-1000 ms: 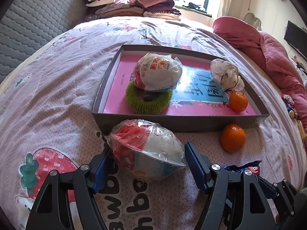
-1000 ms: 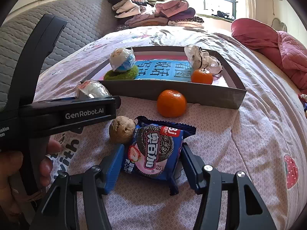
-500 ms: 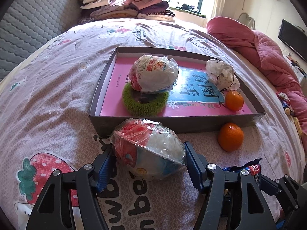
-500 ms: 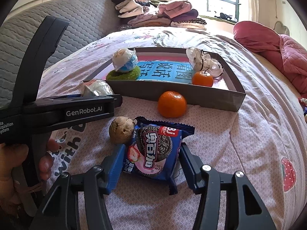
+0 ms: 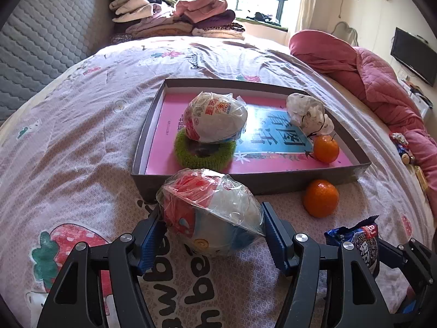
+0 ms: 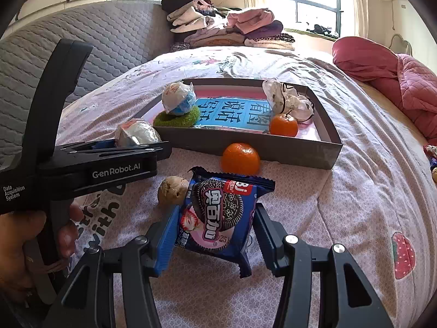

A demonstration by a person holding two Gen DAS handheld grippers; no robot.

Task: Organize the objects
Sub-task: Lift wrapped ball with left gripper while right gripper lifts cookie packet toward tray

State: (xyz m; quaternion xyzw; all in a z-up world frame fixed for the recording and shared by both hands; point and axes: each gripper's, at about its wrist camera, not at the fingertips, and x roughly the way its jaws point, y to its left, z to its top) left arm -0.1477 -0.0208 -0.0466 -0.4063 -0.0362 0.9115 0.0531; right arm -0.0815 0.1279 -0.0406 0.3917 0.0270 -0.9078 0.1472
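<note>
Both grippers have narrowed since the earlier frame. Left gripper [image 5: 211, 242] pinches the wrapped toy egg [image 5: 210, 214] just before the tray [image 5: 286, 179]. Right gripper [image 6: 211, 236], jaws closing, brackets the cookie packet [image 6: 218, 216], near the tray's front wall.

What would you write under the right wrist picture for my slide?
Right gripper closing its fingers around a blue cookie packet on the bed, near a walnut, an orange and a gray tray.

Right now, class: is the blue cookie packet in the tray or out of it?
Out. The cookie packet lies on the bedsheet, nearer the camera than the tray, between the right gripper's closing jaws.
</note>
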